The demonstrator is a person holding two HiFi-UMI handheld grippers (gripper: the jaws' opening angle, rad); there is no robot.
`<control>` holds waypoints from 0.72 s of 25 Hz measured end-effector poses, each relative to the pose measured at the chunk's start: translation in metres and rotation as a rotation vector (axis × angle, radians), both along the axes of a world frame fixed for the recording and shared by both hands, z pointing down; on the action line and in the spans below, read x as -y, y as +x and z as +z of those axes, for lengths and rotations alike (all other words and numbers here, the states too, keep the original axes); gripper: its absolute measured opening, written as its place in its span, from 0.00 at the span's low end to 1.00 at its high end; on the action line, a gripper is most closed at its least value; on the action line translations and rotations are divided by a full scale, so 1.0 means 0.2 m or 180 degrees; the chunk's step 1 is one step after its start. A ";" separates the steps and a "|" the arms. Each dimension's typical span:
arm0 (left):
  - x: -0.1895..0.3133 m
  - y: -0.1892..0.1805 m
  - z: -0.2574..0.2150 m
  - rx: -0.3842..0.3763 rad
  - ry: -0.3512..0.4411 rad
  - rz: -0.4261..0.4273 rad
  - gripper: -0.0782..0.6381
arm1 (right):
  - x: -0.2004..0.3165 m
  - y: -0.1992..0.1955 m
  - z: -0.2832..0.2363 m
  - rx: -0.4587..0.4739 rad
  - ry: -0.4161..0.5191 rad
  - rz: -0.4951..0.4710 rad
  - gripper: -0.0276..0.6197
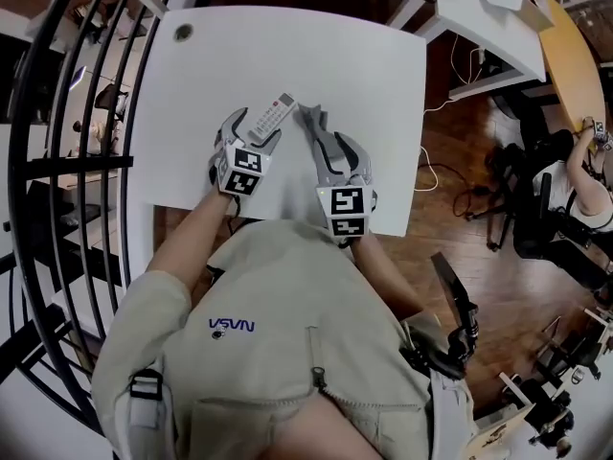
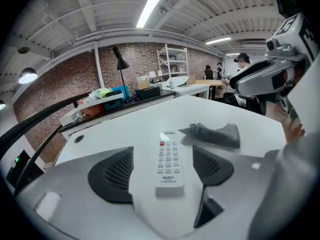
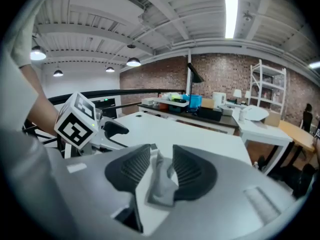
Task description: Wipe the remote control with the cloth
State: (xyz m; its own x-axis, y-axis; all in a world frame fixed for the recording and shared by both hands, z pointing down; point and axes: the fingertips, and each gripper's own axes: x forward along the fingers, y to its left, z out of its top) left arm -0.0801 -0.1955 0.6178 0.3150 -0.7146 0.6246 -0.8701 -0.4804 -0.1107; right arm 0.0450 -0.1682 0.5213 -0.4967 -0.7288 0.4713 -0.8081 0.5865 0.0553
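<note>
A white remote control [image 1: 271, 118] [image 2: 168, 161] lies flat on the white table [image 1: 287, 56], buttons up. My left gripper [image 1: 251, 127] [image 2: 162, 159] is open, one jaw on each side of the remote with a gap to each pad. Just right of the remote sits a crumpled grey cloth [image 1: 312, 120] [image 2: 212, 134] [image 3: 161, 181]. The right gripper [image 1: 328, 147] [image 3: 161, 166] is open around the cloth, which rests on the table between its dark ribbed pads. The two grippers are side by side near the table's front edge.
A round cable hole [image 1: 182, 33] is at the table's far left corner. A black railing [image 1: 57, 161] runs along the left. Wooden floor, cables and a seated person [image 1: 584, 180] are at the right. More desks with clutter [image 3: 200, 106] stand beyond the table.
</note>
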 end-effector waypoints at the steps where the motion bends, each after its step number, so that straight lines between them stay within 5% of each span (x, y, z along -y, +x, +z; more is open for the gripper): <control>1: 0.01 0.00 0.04 -0.0019 -0.0078 0.0036 0.64 | 0.01 -0.02 0.03 -0.0037 -0.0037 -0.0020 0.26; 8: 0.03 0.06 0.23 -0.0157 -0.0429 0.0202 0.64 | 0.07 -0.04 0.21 -0.0265 -0.0284 0.0004 0.27; 18: 0.04 0.08 0.25 -0.0323 -0.0487 0.0347 0.67 | 0.08 -0.04 0.34 -0.0279 -0.0524 0.0084 0.27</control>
State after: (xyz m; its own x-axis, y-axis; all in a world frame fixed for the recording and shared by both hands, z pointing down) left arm -0.0636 -0.2030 0.6675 0.4522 -0.5720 0.6843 -0.8150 -0.5767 0.0565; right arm 0.0376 -0.1841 0.5891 -0.4304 -0.6503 0.6260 -0.8195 0.5722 0.0310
